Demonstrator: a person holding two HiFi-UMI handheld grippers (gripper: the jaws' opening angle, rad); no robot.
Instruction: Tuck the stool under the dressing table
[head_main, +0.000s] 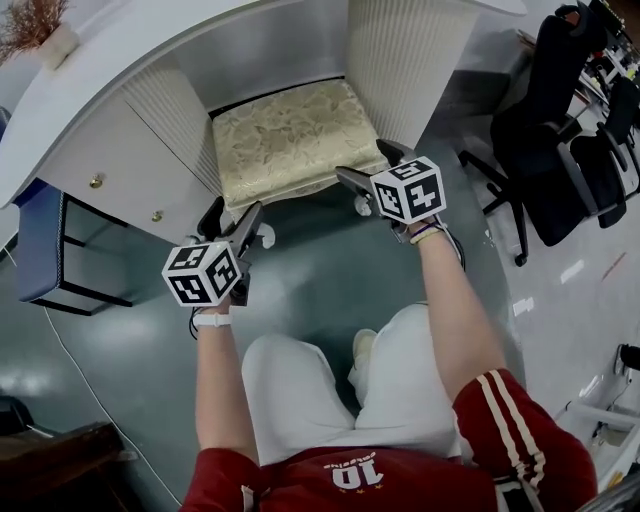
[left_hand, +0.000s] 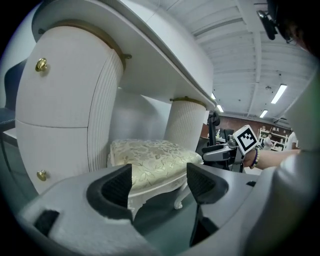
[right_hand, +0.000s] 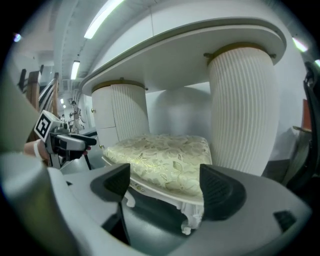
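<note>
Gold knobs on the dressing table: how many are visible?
2. Both are on the drawer unit beside the stool: an upper knob and a lower knob below it. More may be hidden on the other pedestal.

I can read only one thing: the white number 10 (head_main: 352, 473), printed on the front of the person's red shirt (head_main: 545, 455) and seen upside down in the head view. A line of small white letters (head_main: 352, 457) just beside this number is too small for me to read.
</note>
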